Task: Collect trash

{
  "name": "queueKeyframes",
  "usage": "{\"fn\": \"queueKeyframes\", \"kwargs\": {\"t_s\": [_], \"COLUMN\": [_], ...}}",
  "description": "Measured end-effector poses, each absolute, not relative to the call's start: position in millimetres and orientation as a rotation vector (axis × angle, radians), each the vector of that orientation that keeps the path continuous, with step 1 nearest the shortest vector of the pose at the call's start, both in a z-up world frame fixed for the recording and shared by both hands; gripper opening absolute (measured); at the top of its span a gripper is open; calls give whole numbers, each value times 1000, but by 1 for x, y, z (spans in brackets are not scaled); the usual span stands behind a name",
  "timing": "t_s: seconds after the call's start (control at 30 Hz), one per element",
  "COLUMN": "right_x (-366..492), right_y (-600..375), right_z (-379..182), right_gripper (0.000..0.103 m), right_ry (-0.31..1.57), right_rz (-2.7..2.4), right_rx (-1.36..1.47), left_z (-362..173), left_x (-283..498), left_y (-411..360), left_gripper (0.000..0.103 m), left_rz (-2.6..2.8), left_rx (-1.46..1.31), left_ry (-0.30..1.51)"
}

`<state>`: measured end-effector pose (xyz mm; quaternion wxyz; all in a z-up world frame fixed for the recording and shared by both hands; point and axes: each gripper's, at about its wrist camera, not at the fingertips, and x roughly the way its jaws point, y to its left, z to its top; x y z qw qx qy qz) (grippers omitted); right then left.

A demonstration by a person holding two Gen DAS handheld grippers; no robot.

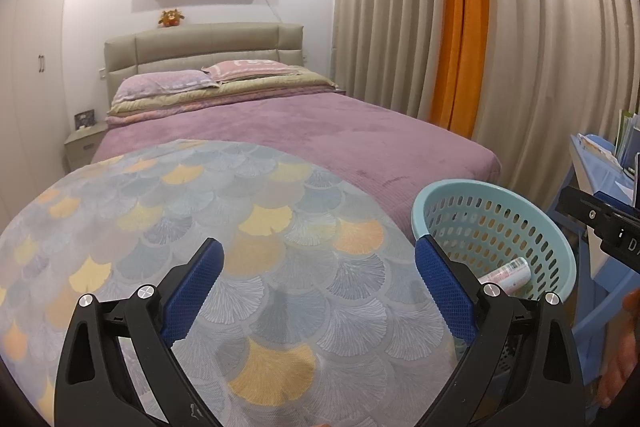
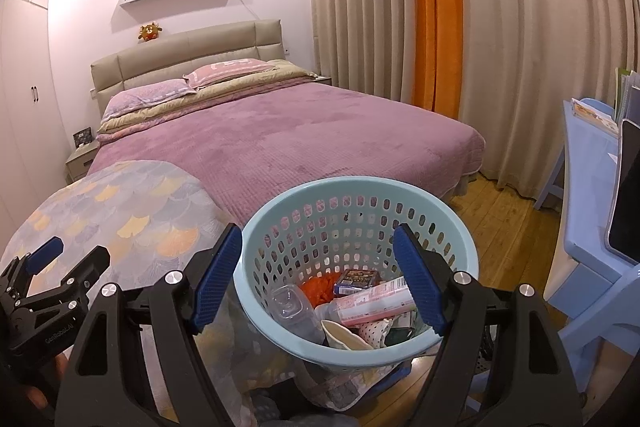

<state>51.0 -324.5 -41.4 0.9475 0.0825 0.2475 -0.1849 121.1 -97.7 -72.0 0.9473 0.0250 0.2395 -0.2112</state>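
Your right gripper is standing nearest the lens, jaws spread wide and gripping nothing, its blue pads framing the light-blue perforated basket from either side without touching the contents. Basket, item one: it is sitting just beside the round table with the fan-patterned cloth, at the foot of the bed, and it is holding the collected trash. Contents you are looking down on: a clear plastic bottle lying against the near-left wall; a pink-and-white tube lying across the middle; a small dark printed box behind it; an orange crumpled piece beside the box; a cream scrap and a dotted scrap at the near side. Your left gripper is hovering over the tablecloth, jaws likewise wide apart and empty; its right pad is overlapping the basket rim in its view, where only the tube is showing inside. Light-blue desk is standing at the right, carrying books and papers.
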Motion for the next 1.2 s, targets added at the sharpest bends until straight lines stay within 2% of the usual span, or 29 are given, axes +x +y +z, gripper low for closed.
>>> {"fn": "queueKeyframes", "kwargs": {"t_s": [0.7,1.2], "right_x": [53,49], "right_y": [-321,-312], "right_z": [-44,-25], "right_gripper": [74,74], "right_ry": [510,492], "right_rz": [-376,-389], "right_rx": [158,133], "left_z": [-68,-34], "left_x": [120,106], "left_y": [-98,-81], "left_gripper": [94,94], "left_rz": [-422,-332], "left_rx": [42,48], "left_ry": [476,455]}}
